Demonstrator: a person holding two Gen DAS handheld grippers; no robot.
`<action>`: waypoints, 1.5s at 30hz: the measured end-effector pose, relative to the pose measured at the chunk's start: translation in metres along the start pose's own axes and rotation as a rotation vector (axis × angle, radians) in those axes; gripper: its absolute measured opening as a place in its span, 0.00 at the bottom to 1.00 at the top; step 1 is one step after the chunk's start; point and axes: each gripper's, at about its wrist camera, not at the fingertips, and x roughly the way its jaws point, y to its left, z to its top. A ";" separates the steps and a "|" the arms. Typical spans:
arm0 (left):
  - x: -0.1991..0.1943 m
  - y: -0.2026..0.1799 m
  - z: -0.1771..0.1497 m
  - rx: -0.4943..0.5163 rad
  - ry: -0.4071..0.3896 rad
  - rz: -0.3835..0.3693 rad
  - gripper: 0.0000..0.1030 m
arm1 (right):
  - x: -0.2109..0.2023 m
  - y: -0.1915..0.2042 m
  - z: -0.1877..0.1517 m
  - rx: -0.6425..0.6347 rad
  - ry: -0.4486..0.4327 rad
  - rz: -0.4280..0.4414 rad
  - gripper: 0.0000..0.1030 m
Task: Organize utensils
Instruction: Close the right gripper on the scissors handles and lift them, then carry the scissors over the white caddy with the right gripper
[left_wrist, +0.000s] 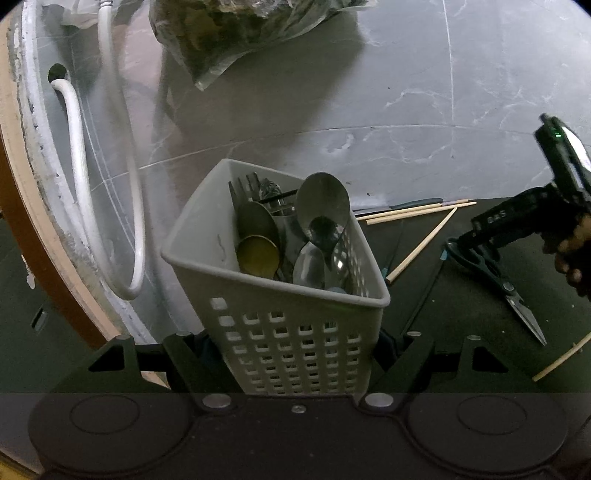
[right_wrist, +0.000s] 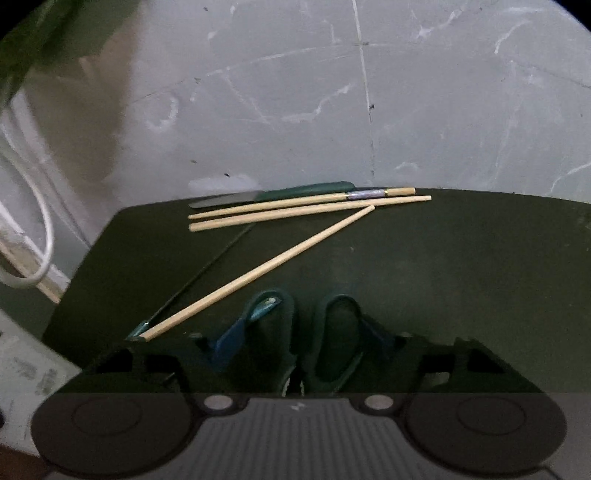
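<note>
A grey perforated caddy with spoons and forks standing in it sits between the fingers of my left gripper, which is shut on its sides. Dark-handled scissors lie on the dark mat, blades together. In the right wrist view their two handle loops fill the gap of my right gripper, and the pads lie against the loops' outer sides. Three wooden chopsticks and a green-handled knife rest at the mat's far edge.
A thin dark stick with a teal tip lies beside the slanted chopstick. Another wooden stick is at the mat's right. White cables loop at the left, and a plastic bag lies on the grey marble floor behind.
</note>
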 end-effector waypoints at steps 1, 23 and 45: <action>0.000 0.000 0.000 0.001 0.000 -0.001 0.77 | 0.002 0.003 0.001 -0.007 -0.002 -0.019 0.64; 0.003 0.001 0.001 0.002 0.000 -0.006 0.77 | 0.011 0.027 0.001 -0.153 0.046 -0.096 0.34; 0.002 0.002 -0.001 -0.007 -0.011 -0.015 0.76 | -0.092 0.019 -0.032 -0.124 -0.417 0.076 0.31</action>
